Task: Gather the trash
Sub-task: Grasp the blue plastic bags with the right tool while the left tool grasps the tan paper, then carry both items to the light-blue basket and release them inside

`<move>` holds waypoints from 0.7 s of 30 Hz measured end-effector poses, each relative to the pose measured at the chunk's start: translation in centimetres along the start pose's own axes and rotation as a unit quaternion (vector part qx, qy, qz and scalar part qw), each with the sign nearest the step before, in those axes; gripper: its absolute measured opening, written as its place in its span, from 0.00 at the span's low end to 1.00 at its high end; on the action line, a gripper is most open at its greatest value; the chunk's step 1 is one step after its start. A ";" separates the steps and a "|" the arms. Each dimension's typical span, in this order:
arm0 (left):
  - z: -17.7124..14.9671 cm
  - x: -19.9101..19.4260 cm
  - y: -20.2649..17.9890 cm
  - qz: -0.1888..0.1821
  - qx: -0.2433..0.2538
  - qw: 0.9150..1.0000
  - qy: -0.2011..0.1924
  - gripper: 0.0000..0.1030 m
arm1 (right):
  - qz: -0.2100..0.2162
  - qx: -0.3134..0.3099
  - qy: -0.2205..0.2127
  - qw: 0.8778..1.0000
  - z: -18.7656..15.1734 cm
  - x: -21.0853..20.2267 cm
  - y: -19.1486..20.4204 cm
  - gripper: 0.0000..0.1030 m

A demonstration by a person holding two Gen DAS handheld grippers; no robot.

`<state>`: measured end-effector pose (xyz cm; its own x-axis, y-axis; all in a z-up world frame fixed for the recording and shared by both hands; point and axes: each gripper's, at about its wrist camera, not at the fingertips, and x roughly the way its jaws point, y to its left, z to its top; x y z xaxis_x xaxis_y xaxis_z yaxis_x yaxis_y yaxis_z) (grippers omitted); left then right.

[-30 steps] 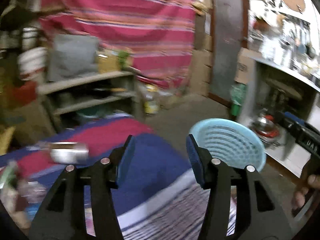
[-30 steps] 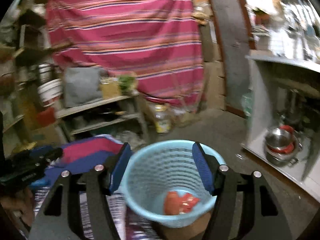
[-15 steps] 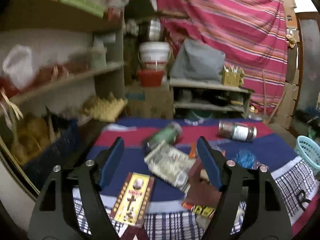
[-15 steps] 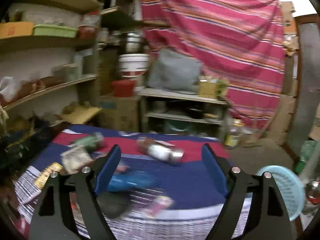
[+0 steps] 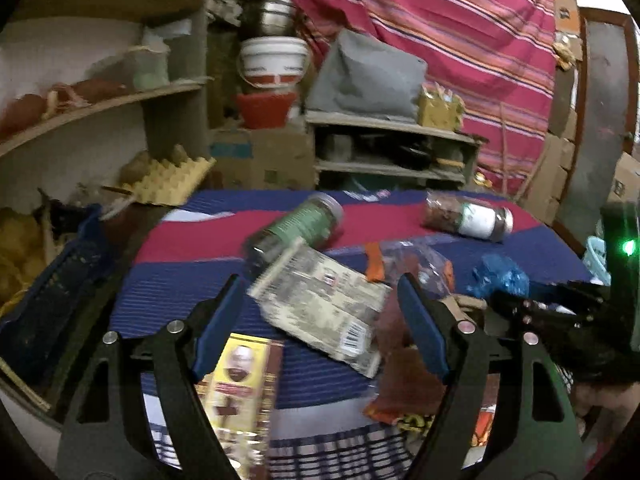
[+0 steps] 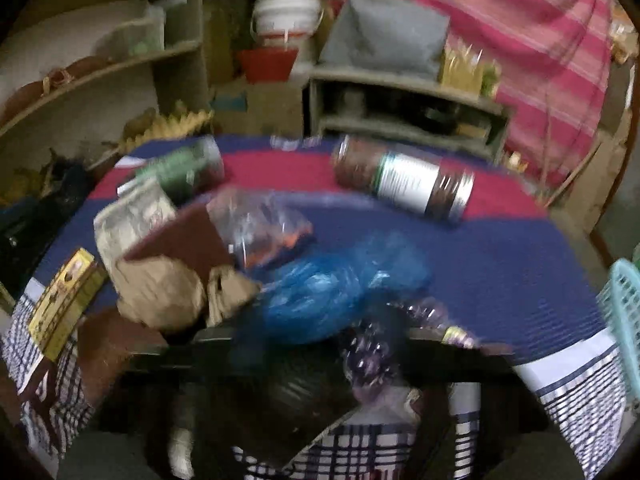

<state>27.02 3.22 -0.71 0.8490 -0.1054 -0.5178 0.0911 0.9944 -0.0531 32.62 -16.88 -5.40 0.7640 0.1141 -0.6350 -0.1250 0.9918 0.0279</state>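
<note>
I see the trash spread over a desk (image 5: pixel 192 280) covered with a blue, red and checked cloth. Nearest my left gripper (image 5: pixel 320 320) lies a flat grey-green printed packet (image 5: pixel 324 304) with a barcode at its near corner; the two blue-padded fingers stand wide apart around it and hold nothing. A yellow box with a portrait (image 5: pixel 236 380) lies at the near left, partly behind the left finger. A green-labelled jar (image 5: pixel 304 228) lies on its side beyond the packet, and a brown jar with a white label (image 5: pixel 468 218) lies on its side at the far right. Between them sit a clear plastic bag with orange inside (image 5: pixel 416 264) and a crumpled blue plastic bag (image 5: pixel 500 276).

In the right wrist view everything is smeared by motion. The blue bag (image 6: pixel 332 292) fills the near centre, with crumpled brown paper (image 6: pixel 168 292) to its left and a shiny purple wrapper (image 6: pixel 376 348) just in front. The right gripper's fingers are lost in a dark blur along the bottom, so I cannot tell whether they are apart or together. In the left view the right gripper (image 5: pixel 560 320) shows only as a dark body at the right edge.

The light blue basket (image 6: pixel 624 312) is cut off at the right edge, just off the desk. Open cloth lies to the right of the blue bag, up to the desk's edge.
</note>
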 end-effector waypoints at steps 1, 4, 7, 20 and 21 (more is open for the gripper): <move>-0.2 0.2 -0.3 -0.008 0.003 1.000 0.003 0.74 | 0.003 -0.001 -0.010 1.000 0.1 -0.6 -0.2 0.26; -0.5 0.1 -1.4 -0.029 0.014 0.999 0.007 0.77 | 0.006 -0.006 -0.054 0.998 0.9 -3.3 -0.6 0.26; -0.8 -0.1 -2.4 -0.042 0.014 0.999 0.007 0.81 | 0.014 -0.002 -0.081 0.997 1.3 -5.6 -1.2 0.26; -1.4 4.8 -7.8 -0.076 0.043 0.991 0.102 0.46 | 0.026 0.025 -0.092 0.995 2.1 -7.2 -3.6 0.26; -1.5 4.8 -8.1 -0.075 0.047 0.991 0.101 0.45 | 0.027 0.026 -0.094 0.995 2.1 -7.2 -3.7 0.26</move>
<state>29.55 -5.30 -4.07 0.7009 -0.2401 -0.6717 0.2644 0.9620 -0.0680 28.93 -21.20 0.70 0.8621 0.1709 -0.4770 -0.1395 0.9851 0.1008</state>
